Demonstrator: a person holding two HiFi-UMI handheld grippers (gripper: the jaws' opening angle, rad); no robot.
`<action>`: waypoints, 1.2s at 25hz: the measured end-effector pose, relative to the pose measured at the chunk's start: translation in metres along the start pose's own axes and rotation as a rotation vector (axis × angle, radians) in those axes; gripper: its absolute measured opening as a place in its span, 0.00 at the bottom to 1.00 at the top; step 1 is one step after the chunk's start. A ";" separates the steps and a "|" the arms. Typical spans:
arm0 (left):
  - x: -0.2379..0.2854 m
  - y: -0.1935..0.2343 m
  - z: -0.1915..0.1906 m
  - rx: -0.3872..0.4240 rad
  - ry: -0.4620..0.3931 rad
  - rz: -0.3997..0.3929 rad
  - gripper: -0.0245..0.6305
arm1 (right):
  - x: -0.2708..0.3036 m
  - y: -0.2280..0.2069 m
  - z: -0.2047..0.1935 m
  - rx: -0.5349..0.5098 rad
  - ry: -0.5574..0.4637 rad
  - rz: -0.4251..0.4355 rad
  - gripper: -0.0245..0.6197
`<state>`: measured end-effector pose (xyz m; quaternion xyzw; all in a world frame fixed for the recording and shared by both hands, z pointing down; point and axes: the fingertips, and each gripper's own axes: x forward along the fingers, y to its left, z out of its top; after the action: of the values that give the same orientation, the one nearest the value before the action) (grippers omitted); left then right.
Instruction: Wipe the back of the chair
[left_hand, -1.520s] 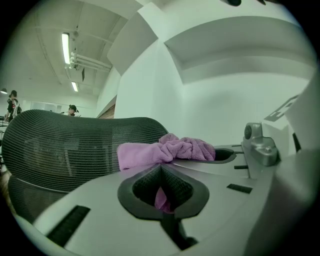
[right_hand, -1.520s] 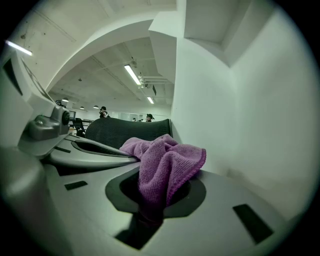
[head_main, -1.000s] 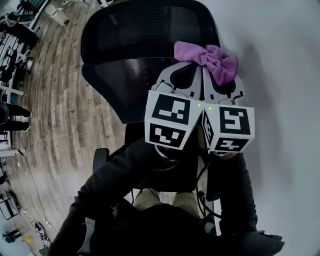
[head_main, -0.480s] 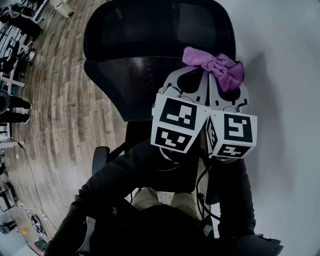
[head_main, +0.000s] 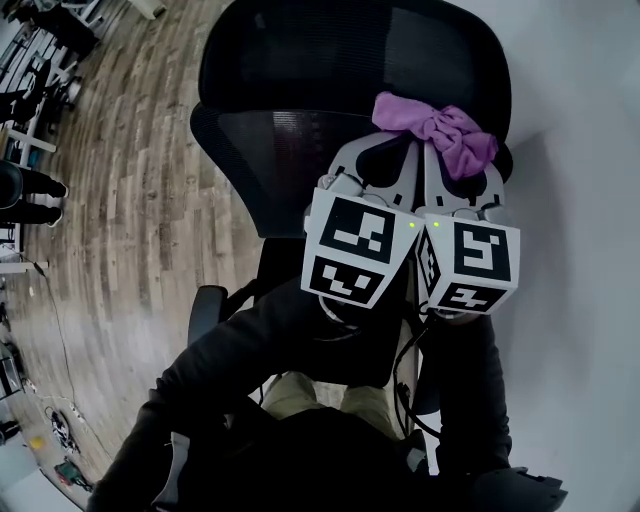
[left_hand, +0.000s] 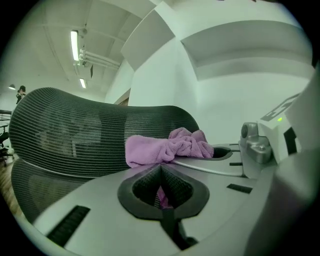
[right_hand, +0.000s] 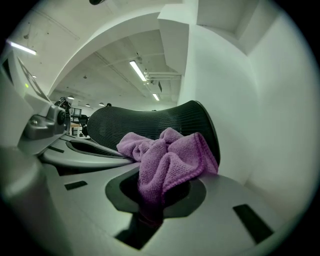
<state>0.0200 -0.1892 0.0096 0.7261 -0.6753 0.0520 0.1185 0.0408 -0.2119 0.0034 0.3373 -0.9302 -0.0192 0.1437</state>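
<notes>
The black mesh chair back (head_main: 300, 90) fills the top of the head view, and its curved upper edge (left_hand: 75, 135) (right_hand: 150, 122) shows in both gripper views. A bunched purple cloth (head_main: 440, 128) (left_hand: 165, 147) (right_hand: 170, 157) sits against the right part of the backrest. My right gripper (head_main: 440, 152) (right_hand: 162, 187) is shut on it, with the cloth bulging out of the jaws. My left gripper (head_main: 388, 142) (left_hand: 161, 170) is pressed beside the right one. Its jaws are shut, with a thin purple sliver of the cloth between them.
A white wall (head_main: 580, 220) stands close on the right. Wood floor (head_main: 120, 220) runs along the left, with desks and people far off at the top left. The chair's armrest (head_main: 205, 308) and the person's dark sleeves (head_main: 330, 380) lie below the grippers.
Both grippers and the cloth have drifted slightly right and down in the head view. The chair back has slid right, so the cloth now lies further in from its right edge.
</notes>
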 end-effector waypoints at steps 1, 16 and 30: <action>0.000 0.004 -0.002 -0.003 0.001 0.005 0.04 | 0.003 0.002 -0.001 -0.001 0.001 0.004 0.14; -0.045 0.062 -0.005 -0.036 -0.009 0.097 0.04 | 0.032 0.057 0.020 -0.029 -0.003 0.080 0.14; -0.085 0.123 -0.012 -0.068 -0.017 0.184 0.04 | 0.063 0.124 0.037 -0.052 -0.014 0.164 0.14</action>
<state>-0.1080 -0.1118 0.0135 0.6569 -0.7415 0.0336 0.1322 -0.0931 -0.1581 0.0003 0.2560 -0.9548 -0.0341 0.1472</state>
